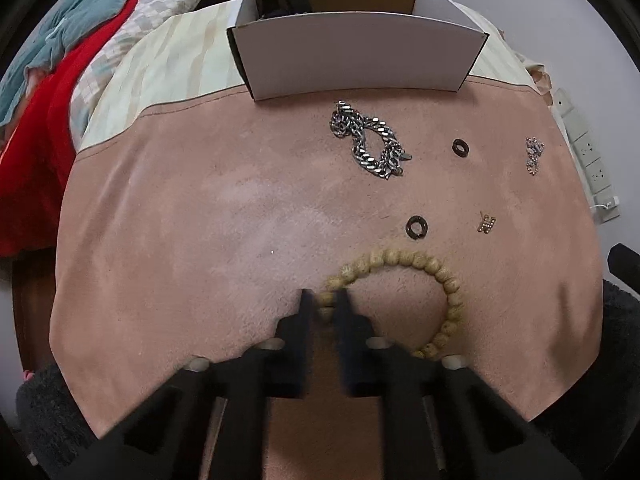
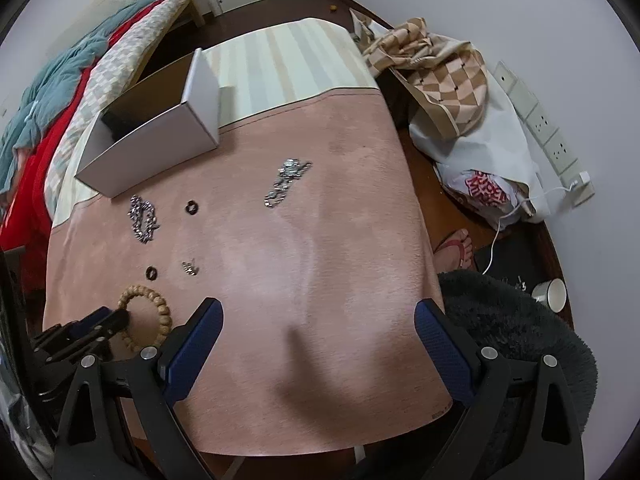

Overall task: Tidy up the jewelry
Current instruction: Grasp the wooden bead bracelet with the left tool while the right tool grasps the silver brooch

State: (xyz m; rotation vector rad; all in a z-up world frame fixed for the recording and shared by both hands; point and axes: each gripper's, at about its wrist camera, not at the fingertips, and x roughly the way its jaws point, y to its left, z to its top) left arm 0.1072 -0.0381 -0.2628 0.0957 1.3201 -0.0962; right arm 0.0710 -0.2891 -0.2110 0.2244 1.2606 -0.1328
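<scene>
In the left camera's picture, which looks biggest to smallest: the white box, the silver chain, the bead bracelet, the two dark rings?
1. white box
2. wooden bead bracelet, though nearest the camera
3. silver chain
4. two dark rings: alike, not ranked

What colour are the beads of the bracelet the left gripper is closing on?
Pale tan, wood-like round-bead bracelet; clearest in the left wrist view.

Shiny metal chain; matt wooden bead bracelet.

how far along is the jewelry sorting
Early. Something dark already sits in the box, unclear what. The left claw is shut on the bead bracelet. Left on the mat: chain, two dark rings, two sparkly pieces. The right claw is open, empty.
</scene>
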